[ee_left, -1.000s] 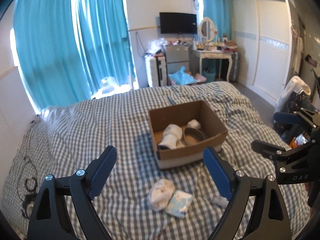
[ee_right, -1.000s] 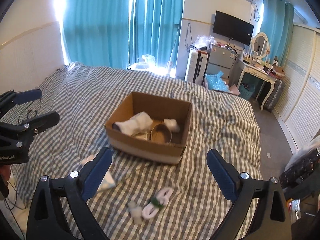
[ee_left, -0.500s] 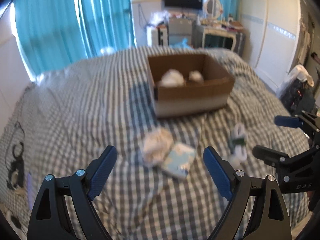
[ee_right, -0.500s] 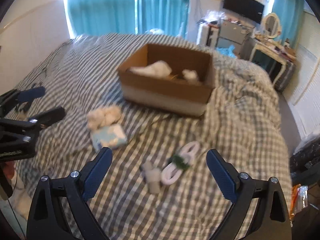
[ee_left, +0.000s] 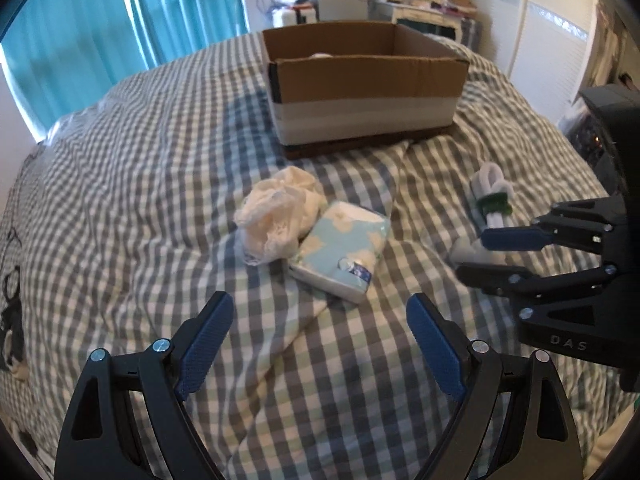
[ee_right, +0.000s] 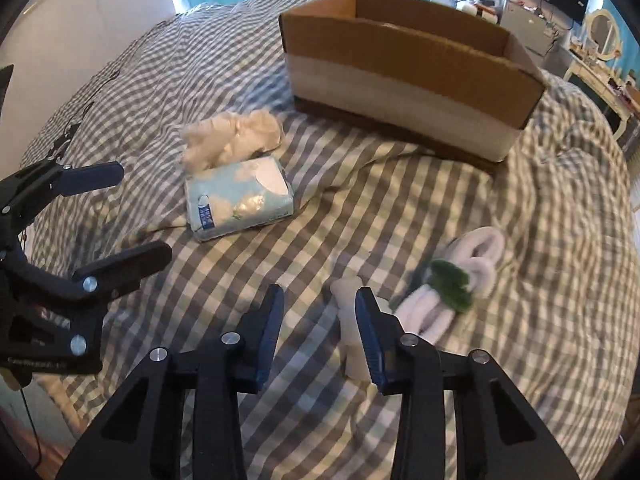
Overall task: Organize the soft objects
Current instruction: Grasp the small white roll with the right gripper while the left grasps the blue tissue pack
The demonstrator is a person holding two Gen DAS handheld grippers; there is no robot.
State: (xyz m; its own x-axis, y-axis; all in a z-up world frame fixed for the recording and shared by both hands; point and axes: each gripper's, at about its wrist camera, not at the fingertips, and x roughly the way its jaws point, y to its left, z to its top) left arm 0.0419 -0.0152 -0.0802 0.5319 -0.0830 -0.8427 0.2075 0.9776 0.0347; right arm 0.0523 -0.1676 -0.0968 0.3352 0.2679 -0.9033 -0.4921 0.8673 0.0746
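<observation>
A cardboard box (ee_left: 366, 84) (ee_right: 408, 80) stands on the checked bed. In front of it lie a crumpled white cloth (ee_left: 278, 210) (ee_right: 232, 138) and a light-blue tissue pack (ee_left: 342, 246) (ee_right: 240, 200), touching each other. To the right lie white rolled socks with a green band (ee_left: 493, 196) (ee_right: 452, 280) and a small white sock (ee_right: 352, 328). My left gripper (ee_left: 320, 344) is open and empty, just short of the tissue pack. My right gripper (ee_right: 319, 320) is half closed and low over the bed, the small sock against its right finger, not gripped.
Teal curtains (ee_left: 100, 28) hang behind the bed. A dressing table (ee_left: 424, 8) and white wardrobe (ee_left: 560, 40) stand at the back right. The bed's right edge drops off beyond the socks (ee_right: 616, 280).
Both grippers have dropped lower and moved closer to the items on the bed. The right gripper's fingers have narrowed from wide open, beside the small sock.
</observation>
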